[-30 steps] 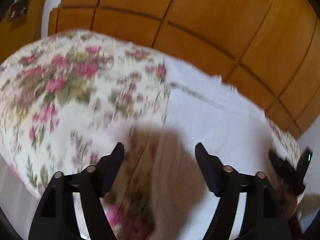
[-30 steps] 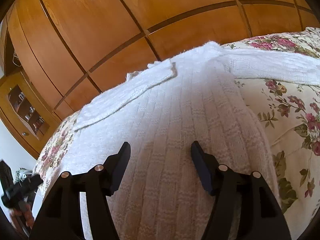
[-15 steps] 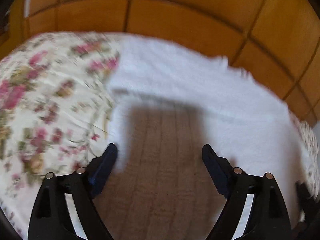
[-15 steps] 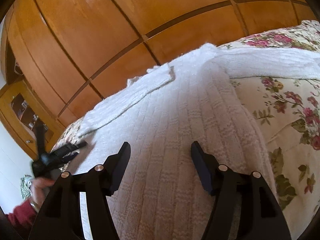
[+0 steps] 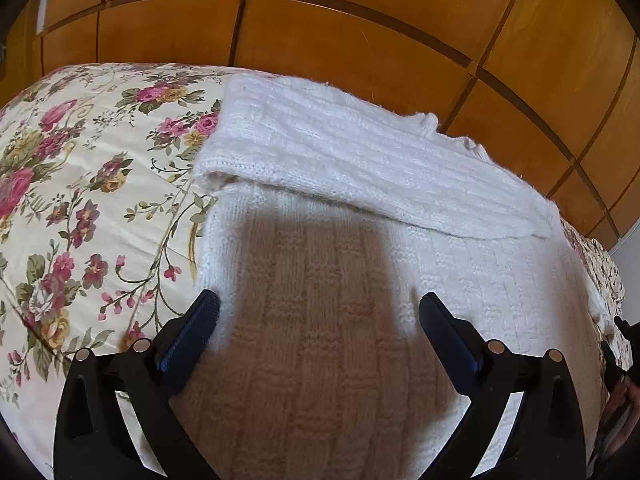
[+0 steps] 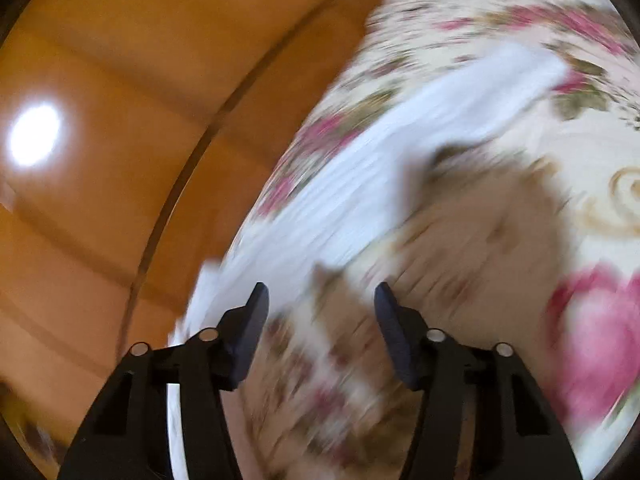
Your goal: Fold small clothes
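Note:
A white knitted sweater [image 5: 460, 280] lies flat on the floral bedspread [image 5: 80, 208]. One sleeve [image 5: 340, 152] is folded across its upper part. My left gripper [image 5: 320, 316] is open and empty, just above the sweater's body near its left edge. In the right wrist view the picture is blurred. My right gripper [image 6: 320, 304] is open and empty above the bedspread [image 6: 560, 184], with the other white sleeve [image 6: 400, 152] stretched out ahead of it.
A wooden panelled wardrobe [image 5: 360, 32] stands right behind the bed and also shows in the right wrist view [image 6: 120, 120]. The other gripper and the hand holding it [image 5: 624, 360] show at the left wrist view's right edge.
My left gripper has swung right, from the bedspread onto the sweater's body. My right gripper has swung quickly right, off the sweater's body toward the outstretched sleeve on the bedspread.

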A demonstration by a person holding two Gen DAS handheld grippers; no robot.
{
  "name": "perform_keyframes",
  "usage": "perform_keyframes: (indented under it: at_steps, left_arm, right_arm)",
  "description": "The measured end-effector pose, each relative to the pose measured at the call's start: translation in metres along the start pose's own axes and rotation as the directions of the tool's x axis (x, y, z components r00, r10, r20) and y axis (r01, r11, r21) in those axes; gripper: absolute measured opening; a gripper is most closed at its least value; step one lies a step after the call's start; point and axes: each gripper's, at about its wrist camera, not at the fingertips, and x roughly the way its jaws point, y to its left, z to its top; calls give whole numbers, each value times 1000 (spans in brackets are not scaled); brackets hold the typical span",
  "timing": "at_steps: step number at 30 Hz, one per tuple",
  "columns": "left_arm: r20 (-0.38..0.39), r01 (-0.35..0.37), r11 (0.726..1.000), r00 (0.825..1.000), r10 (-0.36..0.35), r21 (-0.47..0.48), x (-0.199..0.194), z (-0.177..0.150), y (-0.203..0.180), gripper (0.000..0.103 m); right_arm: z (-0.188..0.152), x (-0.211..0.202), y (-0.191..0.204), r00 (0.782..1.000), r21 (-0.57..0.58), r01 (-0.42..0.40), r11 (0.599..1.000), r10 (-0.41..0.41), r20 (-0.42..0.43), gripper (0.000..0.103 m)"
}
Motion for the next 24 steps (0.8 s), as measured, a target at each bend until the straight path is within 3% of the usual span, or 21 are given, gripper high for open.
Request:
perform_keyframes:
  at_steps: [8, 10, 12, 14, 17, 24]
  left_arm:
    - [1, 4, 1000, 1000, -4, -2, 1, 0, 3, 99]
    - [1, 6, 1000, 1000, -6, -3, 1, 0, 4, 99]
    - [3, 7, 1000, 1000, -7, -3, 2, 0, 3, 99]
    - [3, 7, 1000, 1000, -7, -1, 2, 0, 3, 99]
    - [3, 6, 1000, 1000, -6, 2, 2, -1, 3, 99]
    - [6, 15, 1000, 1000, -15, -4, 2, 1, 4, 99]
  right_arm:
    - [61, 13, -28, 992, 68, 82, 994, -88, 90, 52]
    - [72, 18, -29, 988, 73, 110, 991, -117, 97, 45]
    - [80, 24, -32, 987, 86, 132, 988, -139, 84, 22]
    - [90, 32, -41, 986, 127, 146, 981, -154, 59, 11]
    - [97, 32, -43, 983, 151, 172, 973, -181, 45, 8]
    - [82, 33, 34, 984, -129, 172, 977, -163, 78, 8]
